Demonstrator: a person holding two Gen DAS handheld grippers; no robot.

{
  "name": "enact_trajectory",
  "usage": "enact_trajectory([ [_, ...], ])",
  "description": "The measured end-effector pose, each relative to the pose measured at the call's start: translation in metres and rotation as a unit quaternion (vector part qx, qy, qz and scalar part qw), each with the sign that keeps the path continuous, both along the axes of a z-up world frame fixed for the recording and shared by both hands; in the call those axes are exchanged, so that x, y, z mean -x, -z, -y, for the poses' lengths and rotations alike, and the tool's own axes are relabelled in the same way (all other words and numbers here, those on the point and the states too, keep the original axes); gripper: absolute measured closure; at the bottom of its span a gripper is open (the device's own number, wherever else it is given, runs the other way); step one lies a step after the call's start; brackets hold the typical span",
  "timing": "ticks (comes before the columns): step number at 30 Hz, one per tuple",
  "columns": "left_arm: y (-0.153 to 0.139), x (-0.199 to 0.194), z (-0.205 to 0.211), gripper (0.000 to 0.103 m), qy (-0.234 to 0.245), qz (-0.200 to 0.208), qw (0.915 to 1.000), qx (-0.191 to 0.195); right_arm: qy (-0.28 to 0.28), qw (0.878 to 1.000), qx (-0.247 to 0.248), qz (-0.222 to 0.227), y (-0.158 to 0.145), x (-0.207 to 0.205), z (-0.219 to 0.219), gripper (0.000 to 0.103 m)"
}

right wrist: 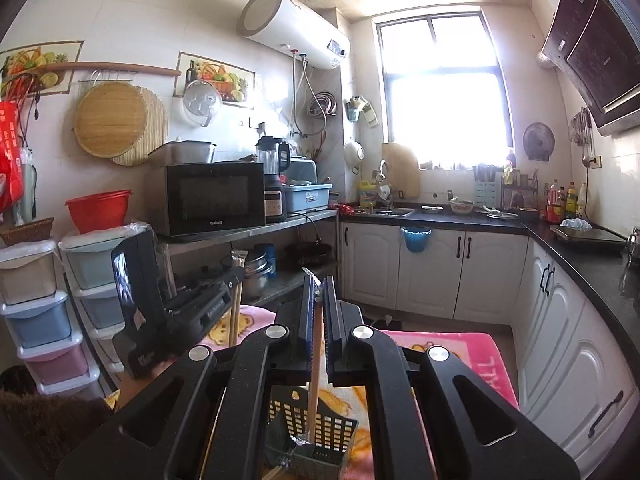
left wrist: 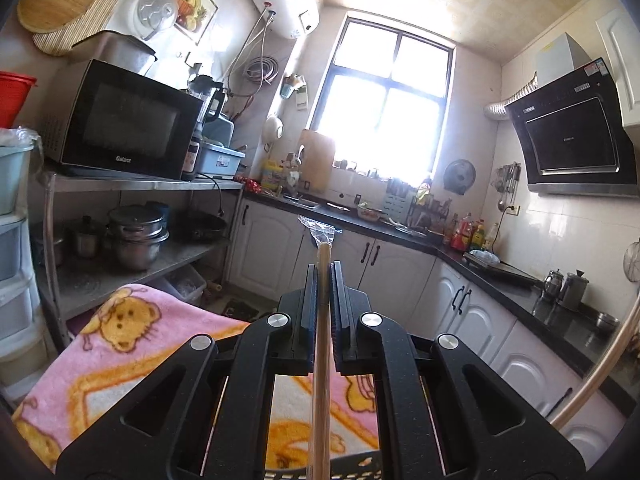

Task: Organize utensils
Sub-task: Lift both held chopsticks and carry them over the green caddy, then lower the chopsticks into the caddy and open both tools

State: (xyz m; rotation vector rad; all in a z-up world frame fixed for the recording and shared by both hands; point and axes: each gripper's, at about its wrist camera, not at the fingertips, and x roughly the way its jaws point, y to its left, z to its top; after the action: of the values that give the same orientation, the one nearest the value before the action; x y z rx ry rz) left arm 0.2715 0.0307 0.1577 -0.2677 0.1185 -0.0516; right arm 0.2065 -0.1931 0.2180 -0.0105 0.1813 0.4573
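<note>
My left gripper (left wrist: 325, 268) is shut on a pair of wooden chopsticks (left wrist: 322, 380) in a clear plastic sleeve, held upright above a pink blanket (left wrist: 132, 344). My right gripper (right wrist: 319, 280) is shut on another wrapped pair of chopsticks (right wrist: 314, 384), whose lower end hangs in a black perforated utensil basket (right wrist: 320, 428) standing on the pink blanket (right wrist: 460, 356). The left gripper (right wrist: 236, 278) shows in the right wrist view at the left, holding its chopsticks (right wrist: 234, 316) upright. The basket's rim (left wrist: 352, 466) shows at the bottom of the left wrist view.
A steel shelf (right wrist: 248, 226) with a microwave (right wrist: 212, 200) and pots stands to the left. Plastic drawers (right wrist: 36, 308) stand at far left. White cabinets (right wrist: 436, 272) under a dark L-shaped counter (right wrist: 580, 264) run along the back and right.
</note>
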Motion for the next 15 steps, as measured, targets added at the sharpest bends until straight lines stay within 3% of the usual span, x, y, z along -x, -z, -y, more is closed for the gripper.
enact_trajectory([
  [5,0.016,-0.006,0.007,0.1,-0.004,0.012,0.9996,-0.024,0.005,1.0,0.007,-0.019,0.015,-0.016,-0.009,0.099],
  [15,0.039,-0.009,0.004,0.1,-0.002,0.011,0.9998,-0.014,0.015,0.999,0.007,-0.05,0.052,-0.033,-0.012,0.098],
])
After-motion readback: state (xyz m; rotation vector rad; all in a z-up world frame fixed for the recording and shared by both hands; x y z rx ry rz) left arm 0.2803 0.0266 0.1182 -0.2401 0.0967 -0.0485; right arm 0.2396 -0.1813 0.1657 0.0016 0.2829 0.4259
